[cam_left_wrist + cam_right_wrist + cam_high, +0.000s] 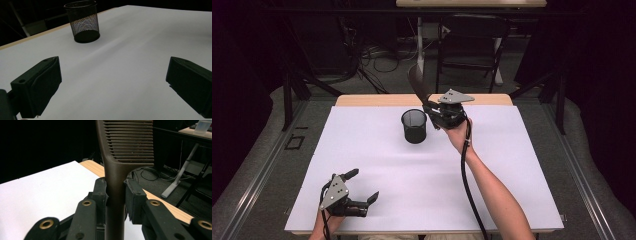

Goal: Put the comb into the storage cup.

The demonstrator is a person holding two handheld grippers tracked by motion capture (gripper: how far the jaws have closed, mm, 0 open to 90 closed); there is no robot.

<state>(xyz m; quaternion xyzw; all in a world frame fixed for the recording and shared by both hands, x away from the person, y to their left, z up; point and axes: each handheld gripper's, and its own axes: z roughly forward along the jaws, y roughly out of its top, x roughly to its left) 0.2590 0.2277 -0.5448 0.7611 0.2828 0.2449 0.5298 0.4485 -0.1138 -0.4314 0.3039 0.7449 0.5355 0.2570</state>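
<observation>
From above, the right gripper (435, 111) is lifted off the white table sheet (377, 165) just right of the black mesh cup (414, 126), with a dark comb (418, 82) standing up out of its jaws and leaning a little toward the far edge. It is held by the handle end, teeth end up — a grip that would let the handle go down into the cup first, which I judge to be the aim. The cup stands upright near the far middle of the sheet, its mouth free. The left gripper (362, 187) rests low at the near left corner, jaws spread wide and holding nothing — parked, it seems, where it will not get in the way.

Along the left gripper's own view, its two black jaws stand well apart over bare sheet, and the mesh cup (83, 21) sits farther off toward the table's wooden edge (32, 37); nothing can be made out inside it.

Along the right gripper's own view, the jaws are pressed against the comb's handle (114, 195) from both sides, and the comb (128, 141) rises straight from between them with its fine teeth to the right. The pinch sits just below where the teeth begin, so the long handle below stays free for the cup.
</observation>
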